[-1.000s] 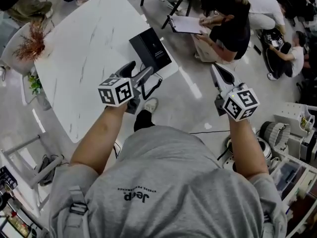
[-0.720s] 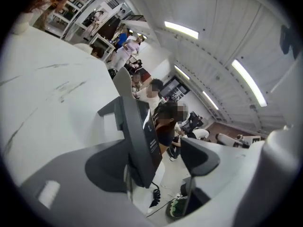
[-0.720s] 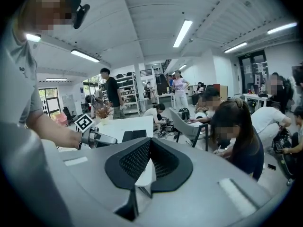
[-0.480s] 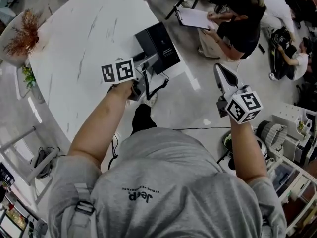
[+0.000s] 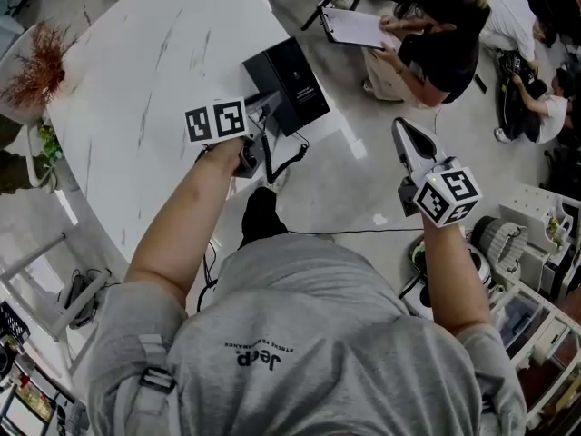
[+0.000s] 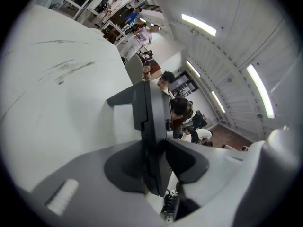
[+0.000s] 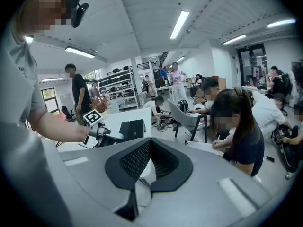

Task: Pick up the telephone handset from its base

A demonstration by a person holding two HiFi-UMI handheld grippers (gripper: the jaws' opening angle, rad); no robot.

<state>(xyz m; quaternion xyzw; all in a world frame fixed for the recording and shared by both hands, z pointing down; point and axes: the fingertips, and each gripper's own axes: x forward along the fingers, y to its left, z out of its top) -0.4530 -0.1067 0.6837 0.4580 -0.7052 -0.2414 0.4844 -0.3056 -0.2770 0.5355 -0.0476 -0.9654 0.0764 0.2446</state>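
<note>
The step in hand looked like the grab. The left gripper (image 6: 154,148) was down at the near edge of the white table (image 5: 154,62), and its jaws had just been closing. In the left gripper view, the black telephone handset (image 6: 156,112) stood edge-on between the two jaws, and the pads looked pressed on its sides, so the gripper was pinching it. The black base (image 5: 292,80) sat just past the tips of that gripper, on the table. I could not tell if the handset had come off the base yet.

The right gripper (image 7: 150,143) hung in the air well off to the side, away from the table. Its jaws were pressed together with nothing in them.

The next move would likely be to keep the pinch tight and lift the handset straight up and away from the base.

The base was the only thing there that could hold something, and what sat in it was hidden behind the left gripper.
</note>
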